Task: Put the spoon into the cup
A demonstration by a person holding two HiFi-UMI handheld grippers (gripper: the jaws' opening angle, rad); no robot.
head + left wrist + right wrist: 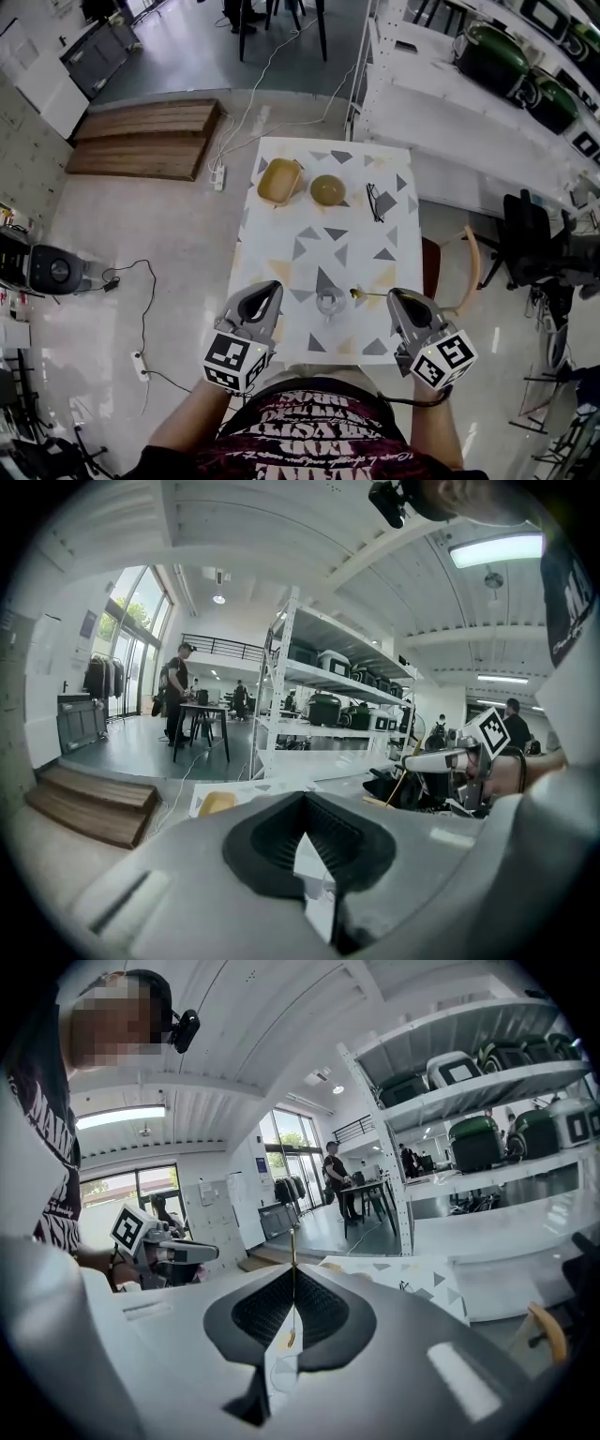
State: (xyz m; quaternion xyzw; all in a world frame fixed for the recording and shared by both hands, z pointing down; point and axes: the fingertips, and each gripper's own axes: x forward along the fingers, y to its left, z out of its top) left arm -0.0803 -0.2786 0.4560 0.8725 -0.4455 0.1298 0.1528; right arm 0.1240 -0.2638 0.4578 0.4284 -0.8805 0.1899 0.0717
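A clear glass cup [330,302] stands near the front edge of the triangle-patterned table [309,246]. My right gripper [392,297] is shut on the handle of a thin gold spoon [364,294], which points left toward the cup, its bowl end just right of the rim. In the right gripper view the spoon [292,1251] runs straight out between the closed jaws of the right gripper [292,1274], with the cup [281,1377] below. My left gripper [273,289] hangs just left of the cup, jaws together and holding nothing. Its own view shows the left gripper [305,799] shut, with a sliver of cup [323,888].
At the table's far end are a yellow dish [279,181], a tan bowl [327,190] and a pair of glasses [375,202]. A wooden chair [464,267] stands by the right side. White shelving [441,103] runs along the right. Cables lie on the floor to the left.
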